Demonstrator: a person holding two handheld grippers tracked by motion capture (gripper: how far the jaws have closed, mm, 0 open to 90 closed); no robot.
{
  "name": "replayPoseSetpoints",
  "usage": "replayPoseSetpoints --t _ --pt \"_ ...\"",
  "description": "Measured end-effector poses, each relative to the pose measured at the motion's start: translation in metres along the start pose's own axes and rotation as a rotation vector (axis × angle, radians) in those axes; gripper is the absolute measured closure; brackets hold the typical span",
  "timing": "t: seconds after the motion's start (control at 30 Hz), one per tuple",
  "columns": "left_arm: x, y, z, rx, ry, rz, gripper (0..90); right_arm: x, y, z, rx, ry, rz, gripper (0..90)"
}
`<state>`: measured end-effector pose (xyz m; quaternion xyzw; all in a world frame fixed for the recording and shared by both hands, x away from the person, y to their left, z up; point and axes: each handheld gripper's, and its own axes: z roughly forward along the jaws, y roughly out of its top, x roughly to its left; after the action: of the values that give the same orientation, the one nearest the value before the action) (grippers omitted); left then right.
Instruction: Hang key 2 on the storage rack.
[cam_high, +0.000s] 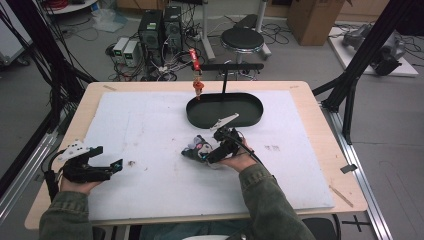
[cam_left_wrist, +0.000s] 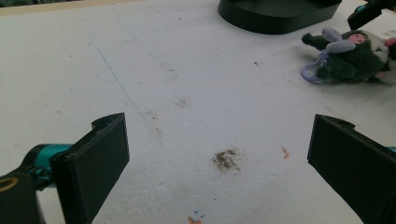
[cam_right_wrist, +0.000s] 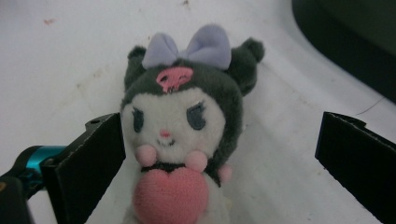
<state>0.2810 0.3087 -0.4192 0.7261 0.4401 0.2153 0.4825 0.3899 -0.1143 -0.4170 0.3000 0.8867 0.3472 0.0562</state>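
Black tray (cam_high: 250, 116) sits just beyond plush toy (cam_right_wrist: 184, 135), between right gripper's (cam_right_wrist: 219, 158) parted jaws.

- The plush toy (cam_high: 199, 148) lay on the bench (cam_high: 150, 190), just before the oval tray (cam_high: 225, 109).
- The right gripper (cam_high: 207, 157) sat at the toy.
- The left gripper (cam_high: 116, 166) rested well apart, far left.
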Motion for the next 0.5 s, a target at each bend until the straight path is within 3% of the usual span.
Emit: replayPoseSetpoints --t 0.1,0.37,0.5 --pt "0.0 0.0 0.0 0.001 0.0 -0.001 5.8 0.003 -0.001 0.008 0.044 -0.006 -0.018 0.5" --pt "0.0 0.0 0.001 0.004 0.001 -0.001 5.9 0.015 -0.001 0.016 0.097 -0.004 -0.046 0.6" --pt "0.0 0.0 0.001 0.006 0.0 -0.001 5.8 0.022 0.0 0.021 0.141 -0.013 -0.077 7.7"
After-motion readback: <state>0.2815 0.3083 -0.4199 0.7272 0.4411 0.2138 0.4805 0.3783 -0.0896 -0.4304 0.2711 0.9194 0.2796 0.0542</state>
